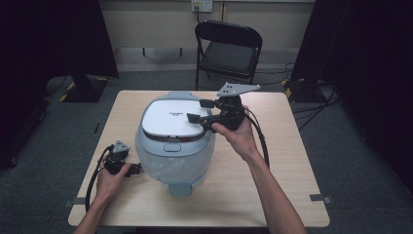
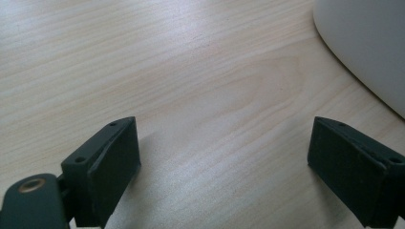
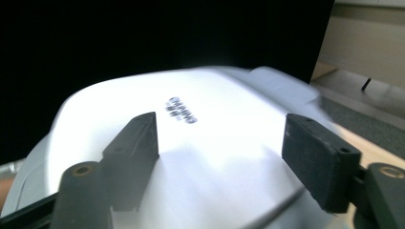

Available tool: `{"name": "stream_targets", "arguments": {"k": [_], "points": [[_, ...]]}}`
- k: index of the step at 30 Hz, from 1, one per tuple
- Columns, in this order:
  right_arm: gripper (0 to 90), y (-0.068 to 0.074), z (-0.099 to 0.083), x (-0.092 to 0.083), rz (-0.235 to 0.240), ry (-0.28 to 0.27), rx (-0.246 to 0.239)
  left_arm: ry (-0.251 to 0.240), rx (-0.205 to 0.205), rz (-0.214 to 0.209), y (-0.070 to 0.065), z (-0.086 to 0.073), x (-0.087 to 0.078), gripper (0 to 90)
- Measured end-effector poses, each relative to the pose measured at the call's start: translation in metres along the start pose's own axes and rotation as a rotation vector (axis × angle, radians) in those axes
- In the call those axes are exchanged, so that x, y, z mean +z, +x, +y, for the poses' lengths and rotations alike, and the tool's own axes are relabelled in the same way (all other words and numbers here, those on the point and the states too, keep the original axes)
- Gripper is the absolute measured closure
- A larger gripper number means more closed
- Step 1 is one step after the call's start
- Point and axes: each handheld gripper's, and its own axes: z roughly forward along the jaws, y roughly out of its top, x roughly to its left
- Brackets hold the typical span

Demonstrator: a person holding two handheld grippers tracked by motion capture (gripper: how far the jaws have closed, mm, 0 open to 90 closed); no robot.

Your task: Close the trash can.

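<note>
A rice cooker (image 1: 165,163) with a pale blue-grey body and a white lid (image 1: 170,117) stands in the middle of the wooden table (image 1: 272,190). My right gripper (image 1: 197,110) hovers at the lid's right edge and points left across it, open, with nothing between its jaws. In the right gripper view the white lid (image 3: 143,95) with its dark lettering lies just below and between the open jaws of the right gripper (image 3: 219,148). My left gripper (image 1: 132,168) rests low on the table at the cooker's left, open and empty. In the left gripper view the left gripper (image 2: 224,162) frames bare wood, with the cooker's wall (image 2: 367,43) at upper right.
A black folding chair (image 1: 229,46) stands behind the table's far edge. A black cable (image 1: 95,178) loops from the left gripper toward the table's near left corner, and another cable (image 1: 263,141) trails from the right gripper. Dark curtains hang on both sides.
</note>
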Motion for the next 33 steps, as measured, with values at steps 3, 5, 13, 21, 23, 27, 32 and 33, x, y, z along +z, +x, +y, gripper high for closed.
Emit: {"name": "stream_targets", "arguments": {"k": [3,5,13,21,23,27,32,33], "points": [[23.5,0.013,-0.003,0.003,-0.038,0.026,-0.045,0.000,-0.002,-0.001,0.000,0.000,0.000,10.0],[23.4,0.021,-0.004,0.005,-0.057,0.021,-0.055,0.000,0.000,0.000,0.000,0.000,0.000,10.0],[24.2,0.034,-0.007,0.007,-0.068,0.024,-0.070,0.004,0.002,-0.002,0.000,0.000,0.000,9.6],[25.2,0.036,-0.008,0.006,-0.111,0.021,-0.070,0.004,0.002,-0.002,0.000,0.000,0.000,9.6],[24.8,0.032,-0.009,0.003,-0.109,0.004,-0.040,0.004,0.003,-0.002,0.000,0.000,0.000,9.6],[23.0,0.018,-0.010,-0.014,-0.149,-0.030,0.009,0.004,0.002,-0.002,0.000,0.000,0.000,9.5],[20.9,0.001,-0.026,-0.045,-0.250,-0.050,0.048,0.005,0.005,-0.002,0.001,0.000,0.000,9.5],[20.9,-0.003,-0.032,-0.052,-0.272,-0.055,0.061,0.005,0.003,-0.002,0.000,0.000,0.000,9.5]]}}
